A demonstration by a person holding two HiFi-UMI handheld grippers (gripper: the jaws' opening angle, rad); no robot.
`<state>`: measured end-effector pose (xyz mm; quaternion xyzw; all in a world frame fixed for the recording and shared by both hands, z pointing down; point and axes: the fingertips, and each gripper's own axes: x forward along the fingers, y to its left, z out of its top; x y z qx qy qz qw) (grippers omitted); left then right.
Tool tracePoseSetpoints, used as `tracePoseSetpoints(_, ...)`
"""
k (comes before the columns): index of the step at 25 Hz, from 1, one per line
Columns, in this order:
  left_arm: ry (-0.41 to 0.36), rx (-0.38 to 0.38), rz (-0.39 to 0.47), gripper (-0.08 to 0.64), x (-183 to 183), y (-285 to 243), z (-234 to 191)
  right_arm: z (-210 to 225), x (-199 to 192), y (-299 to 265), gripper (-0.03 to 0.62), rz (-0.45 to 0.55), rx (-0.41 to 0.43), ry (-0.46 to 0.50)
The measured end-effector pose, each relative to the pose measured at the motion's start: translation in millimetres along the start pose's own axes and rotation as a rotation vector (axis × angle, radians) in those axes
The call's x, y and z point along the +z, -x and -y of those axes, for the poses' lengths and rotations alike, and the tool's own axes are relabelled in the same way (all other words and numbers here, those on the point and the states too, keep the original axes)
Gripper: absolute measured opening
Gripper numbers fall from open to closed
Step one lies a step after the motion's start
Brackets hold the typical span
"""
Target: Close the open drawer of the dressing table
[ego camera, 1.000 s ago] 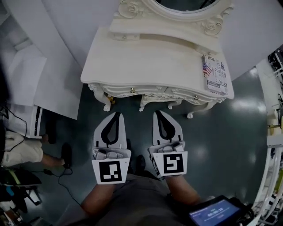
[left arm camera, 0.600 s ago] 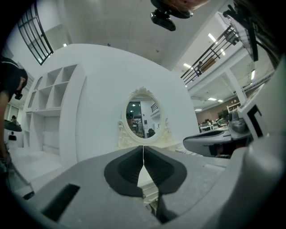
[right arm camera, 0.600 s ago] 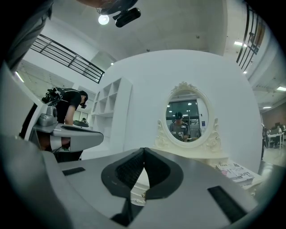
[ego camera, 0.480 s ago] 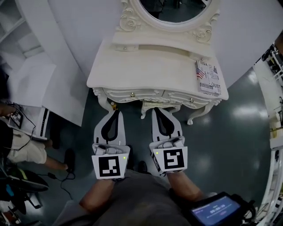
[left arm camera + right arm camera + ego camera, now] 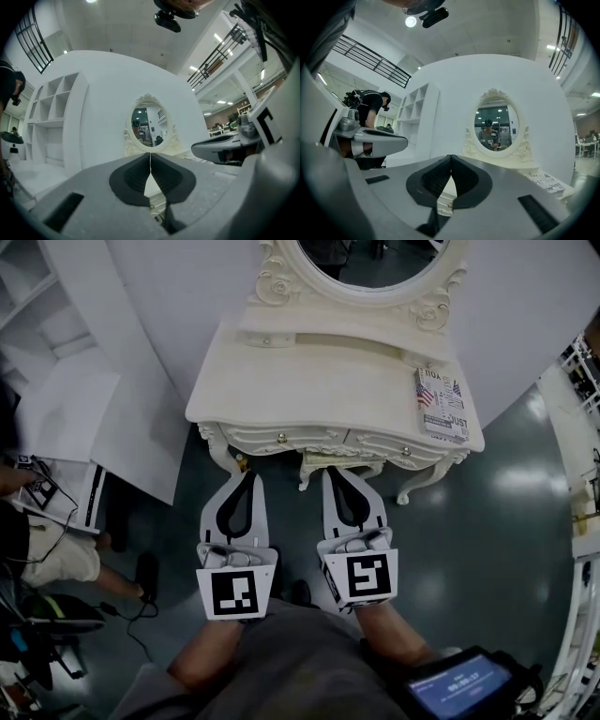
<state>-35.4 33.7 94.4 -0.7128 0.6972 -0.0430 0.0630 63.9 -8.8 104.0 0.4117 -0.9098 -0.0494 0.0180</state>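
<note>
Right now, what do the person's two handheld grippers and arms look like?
Both match: the left claw and right claw are pale grey tapered shells with black ribbed pads lining a teardrop opening. Each carries a white cube with a black square marker, left and right. Forearms carry no sleeves; grey clothing shows below.

You are holding the left tongs (image 5: 246,480) and the right tongs (image 5: 335,475) side by side in front of your body. Both are pointing forward, away from you, near each other but not touching. The jaws of each are pressing together at the tips and gripping nothing. Your bare left forearm (image 5: 208,660) and right forearm (image 5: 394,638) are reaching forward. The left marker cube (image 5: 234,595) and right marker cube (image 5: 367,579) are facing up toward your head.
</note>
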Motion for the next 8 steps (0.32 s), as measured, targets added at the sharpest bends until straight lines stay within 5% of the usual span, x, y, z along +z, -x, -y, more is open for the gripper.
tracePoseSetpoints(8,-0.002,-0.004,0.0,0.017,-2.9,1.5,1.4,-1.3,-3.7,0.3,0.014,0.0,-0.002,-0.001)
